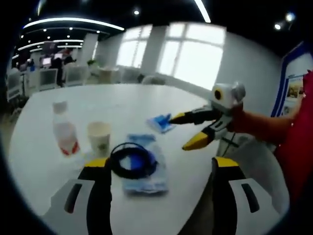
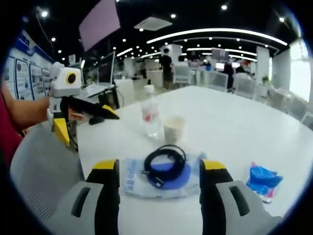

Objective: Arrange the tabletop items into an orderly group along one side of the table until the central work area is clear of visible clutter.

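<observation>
Between the spread jaws of the left gripper (image 1: 161, 169): black coiled cable (image 1: 133, 159) on a blue-printed plastic bag (image 1: 143, 169). Beyond: paper cup (image 1: 99, 137), clear bottle (image 1: 65, 131), small blue packet (image 1: 160, 122). Right gripper (image 1: 191, 130): jaws apart, holding nothing, by the packet. Surface: white round table (image 1: 83, 98). Room: open office, bright windows (image 1: 193, 54), ceiling strip lights (image 2: 215, 33).

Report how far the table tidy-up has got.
Nothing looks grouped yet. The bottle, paper cup, coiled black cable on its plastic bag, and blue packet sit spread across the table. The right gripper is open beside the blue packet, holding nothing; everything remains to be moved aside.
</observation>
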`<control>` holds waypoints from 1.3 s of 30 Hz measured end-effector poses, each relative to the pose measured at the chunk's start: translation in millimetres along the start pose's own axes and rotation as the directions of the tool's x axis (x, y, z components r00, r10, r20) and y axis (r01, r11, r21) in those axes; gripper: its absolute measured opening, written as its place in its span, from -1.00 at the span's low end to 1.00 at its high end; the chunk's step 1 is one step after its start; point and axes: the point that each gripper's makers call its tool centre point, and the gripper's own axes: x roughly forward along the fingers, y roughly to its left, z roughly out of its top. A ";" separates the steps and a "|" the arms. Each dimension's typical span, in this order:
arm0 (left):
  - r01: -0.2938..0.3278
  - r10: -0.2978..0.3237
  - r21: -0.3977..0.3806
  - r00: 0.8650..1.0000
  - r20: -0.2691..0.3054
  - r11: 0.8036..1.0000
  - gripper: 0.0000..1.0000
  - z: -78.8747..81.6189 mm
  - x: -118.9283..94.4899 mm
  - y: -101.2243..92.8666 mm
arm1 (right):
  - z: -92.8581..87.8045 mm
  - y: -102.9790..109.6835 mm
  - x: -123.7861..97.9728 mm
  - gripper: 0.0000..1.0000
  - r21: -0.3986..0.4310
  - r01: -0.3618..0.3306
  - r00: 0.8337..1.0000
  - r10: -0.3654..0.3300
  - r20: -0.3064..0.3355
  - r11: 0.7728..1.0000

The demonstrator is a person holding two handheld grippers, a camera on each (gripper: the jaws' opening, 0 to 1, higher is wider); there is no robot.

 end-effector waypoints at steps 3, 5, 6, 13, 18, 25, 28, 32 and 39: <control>-0.022 0.022 -0.029 1.000 -0.018 0.999 0.61 -2.5 7.1 8.4 | 2.6 -5.0 9.0 0.29 -0.002 0.009 1.000 -0.009 -0.004 1.000; -0.032 0.032 -0.040 0.999 -0.023 0.999 0.59 -1.8 12.5 11.7 | 2.0 -9.0 16.6 0.28 0.000 0.017 1.000 -0.017 -0.019 1.000; -0.042 0.041 -0.048 0.999 -0.027 0.998 0.58 -1.9 16.1 13.8 | 1.6 -11.3 21.0 0.27 0.001 0.022 0.999 -0.022 -0.028 1.000; -0.110 0.107 -0.050 0.992 -0.070 0.993 0.54 -10.0 38.1 29.6 | -2.5 -21.2 46.5 0.16 -0.011 0.046 0.997 -0.046 -0.064 0.999; -0.179 0.170 -0.082 0.980 -0.105 0.980 0.46 -20.5 54.4 47.4 | -17.2 -29.8 60.2 0.04 -0.014 0.068 0.990 -0.069 -0.125 0.998; -0.245 0.229 -0.097 0.961 -0.153 0.965 0.34 -37.5 71.1 68.8 | -29.6 -36.3 73.4 -0.09 -0.005 0.081 0.983 -0.081 -0.165 0.997; -0.279 0.263 -0.074 0.949 -0.172 0.958 0.29 -43.2 76.1 79.5 | -33.6 -37.5 79.5 -0.12 -0.007 0.084 0.981 -0.084 -0.177 0.996; -0.297 0.278 -0.071 0.940 -0.197 0.952 0.24 -51.9 81.5 89.0 | -40.3 -39.9 88.2 -0.16 -0.010 0.090 0.976 -0.090 -0.196 0.996; -0.308 0.289 -0.058 0.931 -0.221 0.949 0.14 -61.0 92.6 96.7 | -51.0 -41.1 100.8 -0.29 -0.001 0.092 0.971 -0.090 -0.222 0.996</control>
